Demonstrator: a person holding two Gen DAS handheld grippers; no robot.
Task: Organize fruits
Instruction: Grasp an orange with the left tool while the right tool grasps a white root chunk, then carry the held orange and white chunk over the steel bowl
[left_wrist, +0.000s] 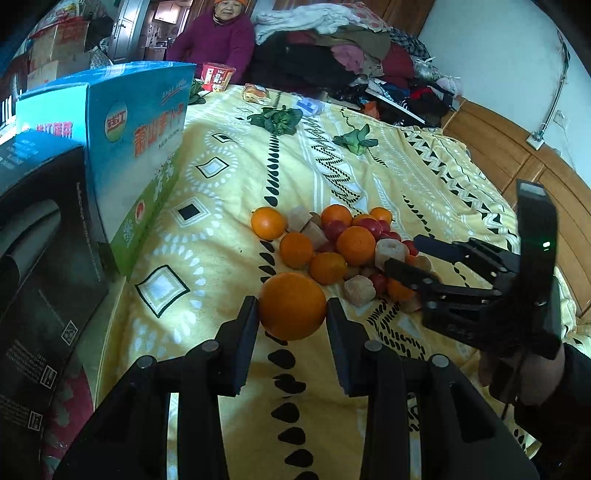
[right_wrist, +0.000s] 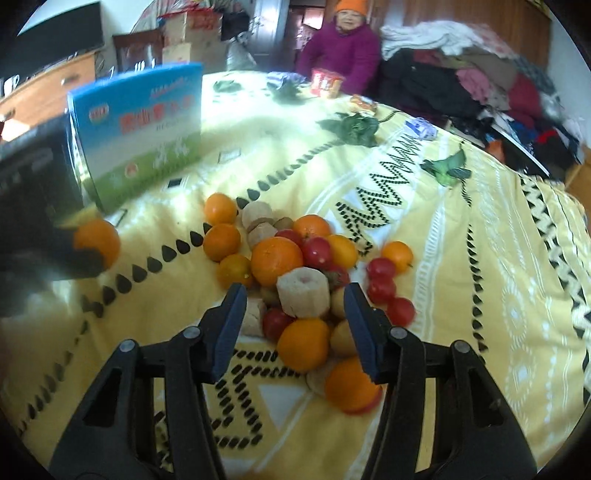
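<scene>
Cluttered bedroom: yellow patterned blanket (left_wrist: 229, 206) spread over a bed, heap of folded clothes (left_wrist: 343, 48) at the far end, seated person in a purple jacket and orange hat (left_wrist: 218, 33) beyond, tall blue-and-green printed carton (left_wrist: 136, 147) standing to the left beside a black box (left_wrist: 40, 236). Mixed pile of small round oranges, red cherry tomatoes and beige cut chunks (left_wrist: 340, 247) lying mid-blanket, pieces touching one another. Left hand-held gripper (left_wrist: 291, 314) clamped on one larger round orange (left_wrist: 291, 306), held just clear of the near-left edge of the pile, towards the carton. Right hand-held gripper (right_wrist: 295, 295) spread wide, empty, hovering over the near side of the pile with a pale cylindrical chunk with a pink core (right_wrist: 303, 293) between its fingers but not gripped. Judged step: sorting under way, one orange picked out, many pieces left in the heap. Next move likely calls for carrying the held orange to open blanket well apart from the pile and setting it down gently, since round fruit on soft cloth may roll; then closing squarely on a single piece without nudging neighbours.
</scene>
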